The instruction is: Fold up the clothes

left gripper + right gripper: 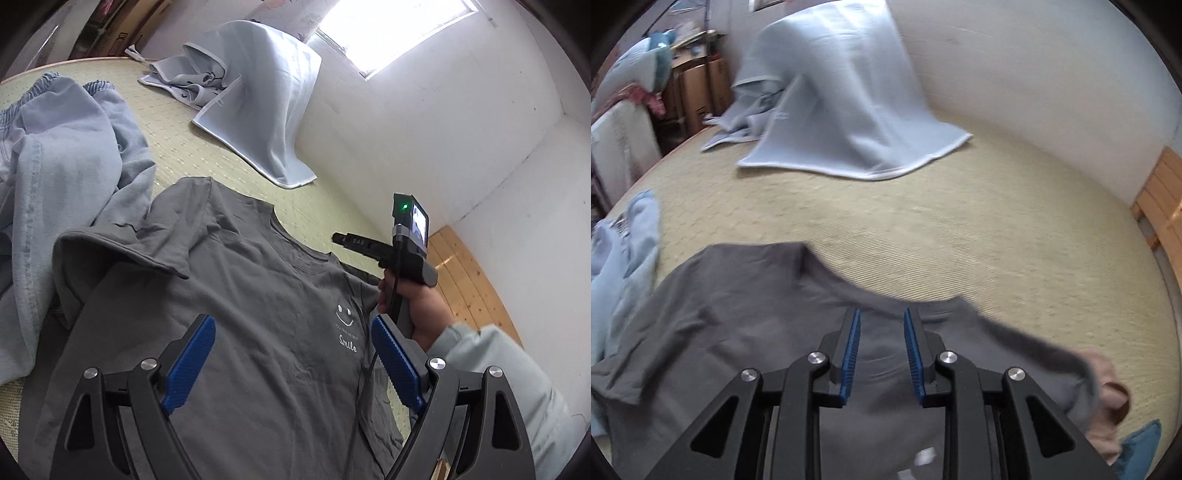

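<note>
Grey T-shirt [236, 295] lies spread face up on the straw bed mat [177, 147], its white smile print [345, 325] legible only in the left wrist view. That view also shows the left tool [291, 354] spread wide above the shirt with nothing between its pads, a pale blue garment [62, 177] at nine o'clock, and a hand [413, 306] gripping the right tool's handle. The right wrist view shows the right tool [881, 347] narrowly parted over the collar, pinching nothing, and a light blue blanket [842, 103] at twelve o'clock.
</note>
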`<state>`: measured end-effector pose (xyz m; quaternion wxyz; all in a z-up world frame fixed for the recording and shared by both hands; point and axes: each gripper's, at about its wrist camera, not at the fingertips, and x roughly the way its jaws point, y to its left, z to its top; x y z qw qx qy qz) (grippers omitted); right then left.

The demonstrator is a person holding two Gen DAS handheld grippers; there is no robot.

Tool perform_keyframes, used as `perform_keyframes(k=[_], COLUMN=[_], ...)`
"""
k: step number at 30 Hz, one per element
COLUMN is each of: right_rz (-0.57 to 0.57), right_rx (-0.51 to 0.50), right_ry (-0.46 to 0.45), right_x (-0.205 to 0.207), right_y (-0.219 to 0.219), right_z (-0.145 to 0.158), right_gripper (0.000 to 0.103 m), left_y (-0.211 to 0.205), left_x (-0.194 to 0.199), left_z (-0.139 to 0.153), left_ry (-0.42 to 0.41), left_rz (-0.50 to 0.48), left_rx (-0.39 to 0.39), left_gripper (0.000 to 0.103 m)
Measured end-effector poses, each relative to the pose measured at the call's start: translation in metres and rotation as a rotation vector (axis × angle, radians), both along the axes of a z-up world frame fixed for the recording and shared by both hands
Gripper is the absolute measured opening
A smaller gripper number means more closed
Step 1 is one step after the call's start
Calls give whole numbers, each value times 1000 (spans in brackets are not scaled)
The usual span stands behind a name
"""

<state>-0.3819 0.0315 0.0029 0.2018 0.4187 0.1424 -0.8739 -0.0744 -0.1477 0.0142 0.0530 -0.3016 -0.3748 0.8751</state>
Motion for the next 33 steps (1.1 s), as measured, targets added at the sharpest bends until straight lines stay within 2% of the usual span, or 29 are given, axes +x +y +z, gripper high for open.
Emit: perform_keyframes(k=[5, 7, 8, 9, 10, 16, 20, 21, 23, 28, 33], right_rz=[59, 61, 56, 50, 35, -66, -172, -199, -257, -352, -420], right_rx=[-99, -124, -133, -142, -150, -140, -123, -127, -127, -128, -107], right_ry=[25, 70, 93, 117, 152, 260, 337, 359, 398, 418, 452], right_x=[54, 86, 99, 113, 134, 219, 280, 296, 325, 384, 413], right_y=[-10, 0, 6, 13, 25, 85, 134, 147, 173, 231, 279], right_z=[16, 32, 38, 44, 53, 80, 92, 94, 97, 97, 96], right_gripper=[26, 31, 37, 47, 52, 58, 86, 89, 90, 92, 97], left_y=[2, 5, 6, 8, 10, 37, 63, 68, 84, 129, 188], left_x=[1, 2, 2, 2, 3, 6, 8, 9, 12, 25, 43], left_z=[4, 6, 8, 10, 12, 23, 24, 24, 23, 22, 17], left_ry=[5, 13, 20, 27, 34, 83, 90, 89, 89, 101, 102], left_rz=[-11, -20, -23, -26, -28, -72, -128, -141, -181, -282, -379], left_rx=[-21, -30, -31, -32, -36, -118, -170, -181, -223, -302, -381], left_gripper=[89, 89, 89, 89, 89, 89, 89, 89, 89, 89, 89])
